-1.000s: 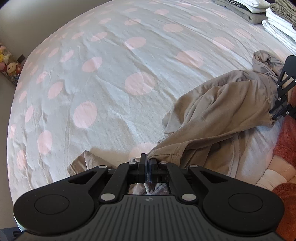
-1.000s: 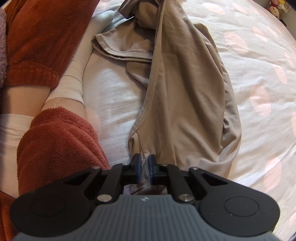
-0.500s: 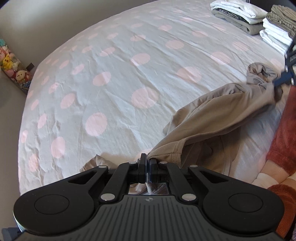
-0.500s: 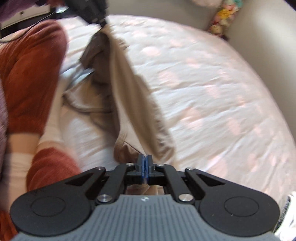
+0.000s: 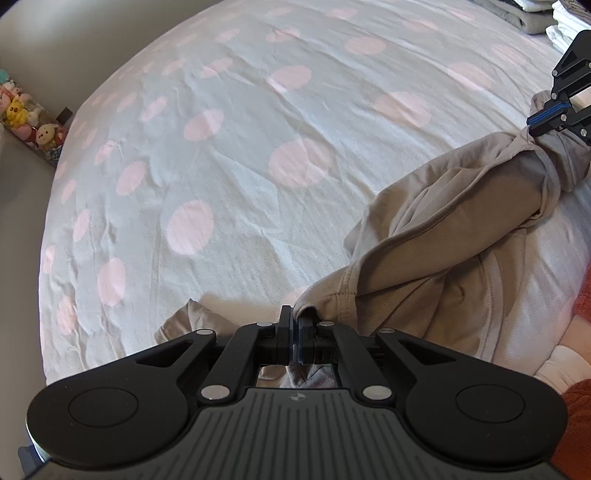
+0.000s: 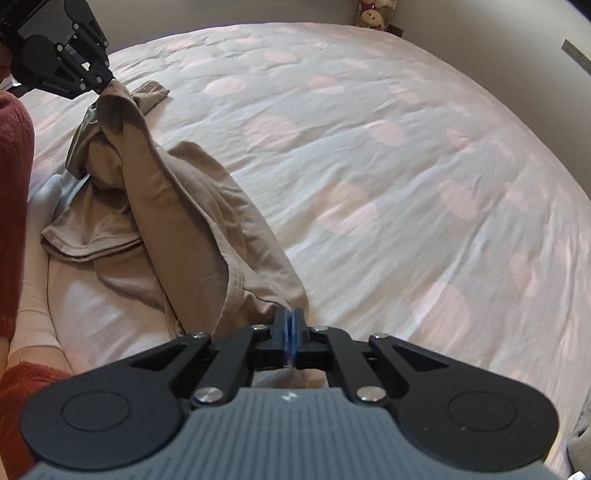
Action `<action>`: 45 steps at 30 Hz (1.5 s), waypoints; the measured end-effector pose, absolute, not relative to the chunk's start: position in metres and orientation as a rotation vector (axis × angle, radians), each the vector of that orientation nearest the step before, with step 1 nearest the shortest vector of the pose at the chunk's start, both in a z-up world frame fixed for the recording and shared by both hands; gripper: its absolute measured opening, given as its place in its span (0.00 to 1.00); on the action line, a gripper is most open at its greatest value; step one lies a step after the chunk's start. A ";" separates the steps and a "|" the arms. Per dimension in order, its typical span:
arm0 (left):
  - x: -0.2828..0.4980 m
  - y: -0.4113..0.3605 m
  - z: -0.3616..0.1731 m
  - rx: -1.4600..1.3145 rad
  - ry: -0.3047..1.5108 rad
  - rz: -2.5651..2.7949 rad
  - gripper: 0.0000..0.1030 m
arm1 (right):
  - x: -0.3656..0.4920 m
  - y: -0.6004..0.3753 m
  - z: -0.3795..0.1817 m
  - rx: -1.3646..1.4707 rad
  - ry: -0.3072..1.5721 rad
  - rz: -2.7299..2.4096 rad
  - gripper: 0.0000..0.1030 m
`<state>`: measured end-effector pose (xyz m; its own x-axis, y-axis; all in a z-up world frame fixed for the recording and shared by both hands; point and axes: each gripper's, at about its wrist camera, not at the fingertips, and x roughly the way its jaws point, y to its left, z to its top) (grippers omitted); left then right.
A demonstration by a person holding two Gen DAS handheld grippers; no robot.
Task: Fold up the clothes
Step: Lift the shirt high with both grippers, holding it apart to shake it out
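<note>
1. The left gripper (image 5: 294, 320) is pressed together on one end of a beige T-shirt (image 5: 454, 236), pinching its fabric.
2. The right gripper (image 6: 290, 322) is likewise clamped on the shirt's other end, so the garment hangs stretched between the two.
3. The T-shirt (image 6: 173, 206) sags in a bunched, twisted rope onto the polka-dot bedsheet (image 5: 229, 155), with part of it crumpled beside the person's red-sleeved arm (image 6: 14, 155); no flat, tidy fold shows.
4. Folded clothes (image 5: 546, 18) sit stacked at the bed's far corner.
5. Judged from this, the shirt needs spreading flat and folding before it can join that stack.
</note>
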<state>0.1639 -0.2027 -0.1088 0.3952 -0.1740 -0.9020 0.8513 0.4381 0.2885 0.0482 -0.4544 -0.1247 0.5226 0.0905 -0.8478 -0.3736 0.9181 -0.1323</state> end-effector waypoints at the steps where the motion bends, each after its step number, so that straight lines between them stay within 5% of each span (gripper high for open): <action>1: 0.166 -0.203 -0.111 0.874 0.939 -0.770 0.01 | 0.050 -0.455 -0.128 -0.313 1.001 0.298 0.02; 10: 0.171 -0.208 -0.116 0.865 0.948 -0.816 0.01 | 0.071 -0.457 -0.127 -0.284 1.113 0.374 0.16; 22: 0.175 -0.200 -0.112 0.820 0.939 -0.825 0.01 | 0.076 -0.456 -0.150 -0.265 1.248 0.365 0.17; 25: 0.174 -0.196 -0.108 0.810 0.932 -0.820 0.01 | 0.068 -0.455 -0.139 -0.274 1.200 0.343 0.04; 36: 0.156 -0.182 -0.047 0.744 0.816 -0.789 0.01 | 0.015 -0.436 -0.051 -0.527 0.891 0.154 0.03; 45: 0.113 -0.175 0.074 0.669 0.503 -0.729 0.00 | -0.032 -0.423 0.043 -0.724 0.523 -0.167 0.02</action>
<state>0.1129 -0.1752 0.0740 0.6465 -0.4361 -0.6260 0.7398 0.5589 0.3747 -0.0318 -0.4226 0.0432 0.8593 -0.3215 -0.3978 -0.0321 0.7424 -0.6692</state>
